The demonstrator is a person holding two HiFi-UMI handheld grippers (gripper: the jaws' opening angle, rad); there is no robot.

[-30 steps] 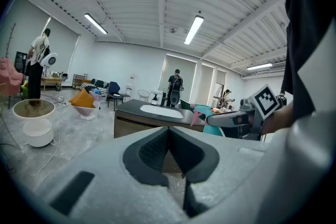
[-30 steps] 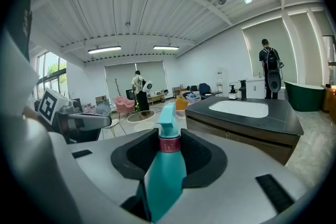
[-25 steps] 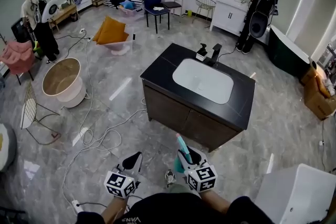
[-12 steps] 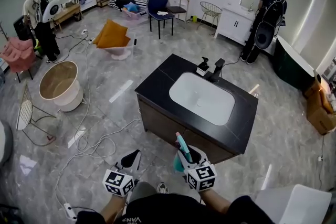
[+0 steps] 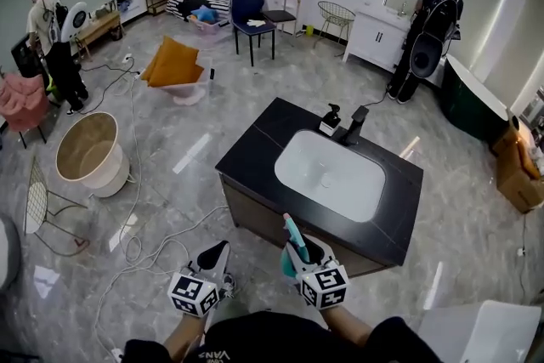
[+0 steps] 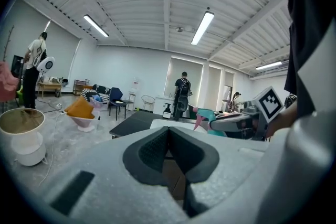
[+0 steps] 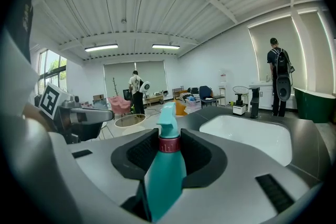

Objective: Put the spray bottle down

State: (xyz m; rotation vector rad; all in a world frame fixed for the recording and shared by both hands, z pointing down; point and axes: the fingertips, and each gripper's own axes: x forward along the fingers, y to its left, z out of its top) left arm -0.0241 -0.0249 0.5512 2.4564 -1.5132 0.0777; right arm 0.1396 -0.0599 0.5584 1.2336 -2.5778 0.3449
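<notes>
The spray bottle [image 5: 291, 239], teal with a red collar, was held off the table [image 5: 255, 155], upright in the right tongs [image 5: 297, 251]. The jaws were clamped on its neck at the collar. Pale marks were seen on the collar in the right gripper view, but they could not be read. The nozzle was pointed toward 12 o'clock, and in the head view the bottle was seen against the table's near front panel.

The left tongs [image 5: 218, 254] were carried at 9 o'clock of the right tongs, with the jaw tips together and nothing between them. Black-and-white square markers were shown on the cube of each tongs. White print reading "VANS" was made out on the person's dark garment [image 5: 255, 344] at 6 o'clock.

A white basin [image 5: 331, 174] was set into the black table top. A black tap [image 5: 357, 123] and a pump dispenser [image 5: 330, 116] stood at its far rim.

White cables [image 5: 140, 229] were strewn over the grey floor at 9 o'clock. A round tub [image 5: 89, 153] stood beyond them. An orange cushion [image 5: 174, 64] and a blue chair [image 5: 248, 8] were placed toward 11 o'clock. One person [image 5: 429, 17] stood at 1 o'clock beside a white cabinet [image 5: 374, 28], and another [image 5: 49, 38] at 10 o'clock. A cardboard box [image 5: 518, 174] lay at 3 o'clock.
</notes>
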